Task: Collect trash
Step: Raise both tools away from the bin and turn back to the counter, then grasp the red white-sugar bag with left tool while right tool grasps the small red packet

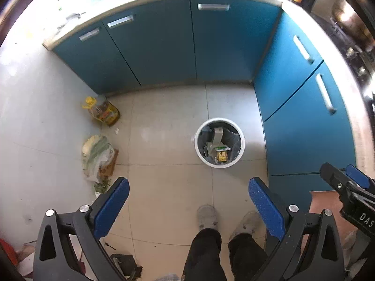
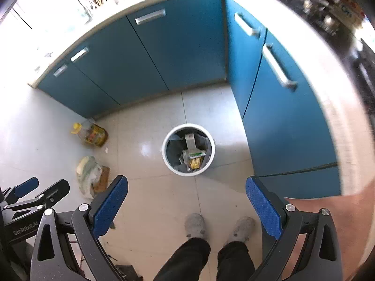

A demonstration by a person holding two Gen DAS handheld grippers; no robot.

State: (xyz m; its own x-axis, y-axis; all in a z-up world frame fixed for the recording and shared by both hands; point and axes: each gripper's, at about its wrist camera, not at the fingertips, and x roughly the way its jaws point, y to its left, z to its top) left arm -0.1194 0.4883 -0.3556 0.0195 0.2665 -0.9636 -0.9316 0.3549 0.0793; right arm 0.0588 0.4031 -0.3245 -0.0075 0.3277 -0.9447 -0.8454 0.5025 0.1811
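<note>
pale floor tiles (image 1: 164,187) run under you in a kitchen corner walled by blue cabinets (image 1: 159,46). nearest, your left claw (image 1: 188,206) is spread wide with nothing between its blue pads, and your right claw (image 2: 186,205) is likewise released and empty; both hang high over the floor, above your grey shoes (image 1: 207,216).

further out, left of your feet, a crumpled plastic bag (image 1: 97,155) lies on the floor, resting partly on a flat piece of brown cardboard (image 1: 109,166), with green scraps (image 1: 102,186) just beside it. that bag is likely your trash: probably light, soft and slippery, so pinch a bunched fold rather than a smooth face. the cardboard looks stiff and thin; take it by an edge.

a small white scrap (image 1: 116,130) sits beyond the bag, near a yellow-capped oil bottle (image 1: 103,111) against the cabinet.

ahead stands the white trash bin (image 1: 199,154), lined with a dark bag and already holding cartons and wrappers.
</note>
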